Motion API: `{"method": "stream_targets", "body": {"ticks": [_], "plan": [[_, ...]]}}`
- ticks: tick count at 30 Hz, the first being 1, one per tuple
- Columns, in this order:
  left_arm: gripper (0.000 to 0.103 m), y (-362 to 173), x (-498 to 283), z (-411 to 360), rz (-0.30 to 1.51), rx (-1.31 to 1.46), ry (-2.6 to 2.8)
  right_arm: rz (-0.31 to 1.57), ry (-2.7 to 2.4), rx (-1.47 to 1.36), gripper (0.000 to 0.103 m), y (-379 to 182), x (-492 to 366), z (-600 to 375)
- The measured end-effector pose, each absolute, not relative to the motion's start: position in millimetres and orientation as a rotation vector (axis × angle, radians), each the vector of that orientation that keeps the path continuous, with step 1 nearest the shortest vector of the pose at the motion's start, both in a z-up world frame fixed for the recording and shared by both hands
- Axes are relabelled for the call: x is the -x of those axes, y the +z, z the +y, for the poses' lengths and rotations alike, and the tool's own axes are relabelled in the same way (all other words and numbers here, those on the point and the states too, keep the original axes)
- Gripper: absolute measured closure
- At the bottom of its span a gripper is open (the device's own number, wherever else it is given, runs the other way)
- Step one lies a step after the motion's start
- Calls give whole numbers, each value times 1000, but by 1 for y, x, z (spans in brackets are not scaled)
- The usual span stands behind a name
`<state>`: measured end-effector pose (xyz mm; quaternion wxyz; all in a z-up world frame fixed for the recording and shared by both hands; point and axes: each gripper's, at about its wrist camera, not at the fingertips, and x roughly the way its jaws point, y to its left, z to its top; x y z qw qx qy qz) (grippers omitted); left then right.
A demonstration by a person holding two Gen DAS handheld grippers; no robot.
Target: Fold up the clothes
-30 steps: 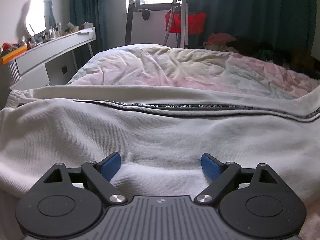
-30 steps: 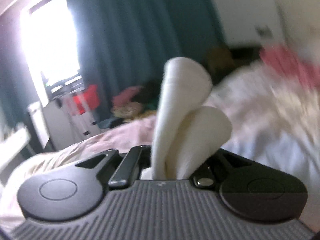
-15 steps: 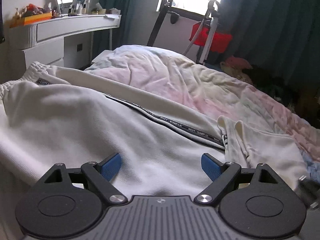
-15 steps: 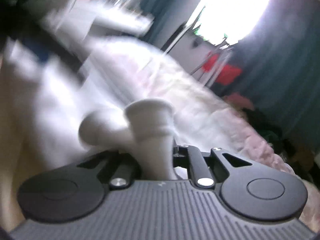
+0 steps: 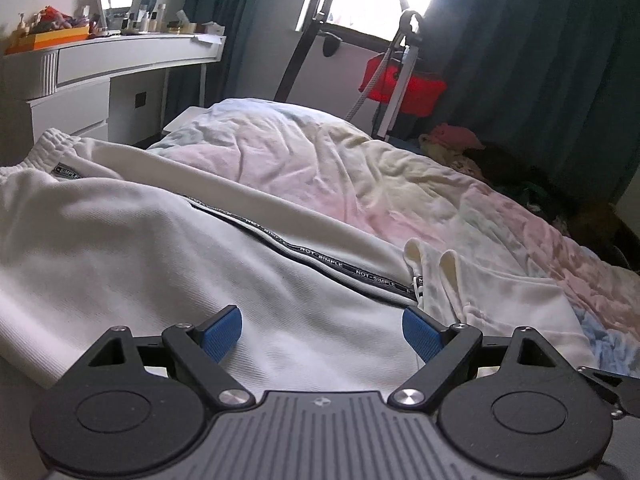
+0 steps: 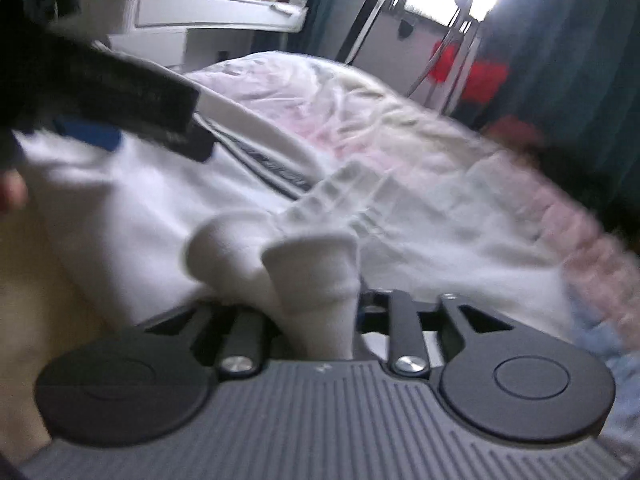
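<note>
My left gripper (image 5: 322, 330) has its blue fingers (image 5: 222, 328) spread wide with nothing between them, low over the white trousers (image 5: 160, 248) lying just ahead on the bed (image 5: 360, 168). My right gripper (image 6: 312, 316) is clamped tight on a bunched fold of that white cloth (image 6: 316, 272), which rises between its fingers. Beyond both, a dressing table (image 5: 120, 60) stands far left.

I'm seeing my left tool (image 5: 322, 330) as matte black linkages with silver screws, two round discs, a ribbed grey housing and ridged blue fingertips (image 5: 222, 328). My right tool (image 6: 316, 304) is showing matching black arms, silver screws, discs and ribbed grey body, somewhat blurred.
</note>
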<state>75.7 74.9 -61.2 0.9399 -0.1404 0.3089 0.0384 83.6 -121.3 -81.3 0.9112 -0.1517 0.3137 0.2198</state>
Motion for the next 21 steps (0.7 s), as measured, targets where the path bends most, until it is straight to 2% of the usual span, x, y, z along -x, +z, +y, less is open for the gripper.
{"method": "stream_targets", "body": {"ticks": [1, 3, 7, 12, 15, 21], "plan": [[14, -61, -75, 75, 628, 283, 77, 676, 483, 273, 42, -77, -84, -123], [14, -59, -73, 76, 625, 280, 80, 730, 569, 190, 27, -70, -76, -128], [14, -55, -65, 82, 598, 313, 89, 772, 637, 42, 29, -51, -66, -148], [16, -45, -51, 84, 542, 359, 26, 746, 651, -284, 29, -27, -75, -202], [18, -42, -47, 71, 531, 341, -70, 728, 562, -294, 28, -26, -105, -209], [26, -48, -44, 27, 506, 179, -216, 763, 465, -285, 41, -47, -173, -195]]}}
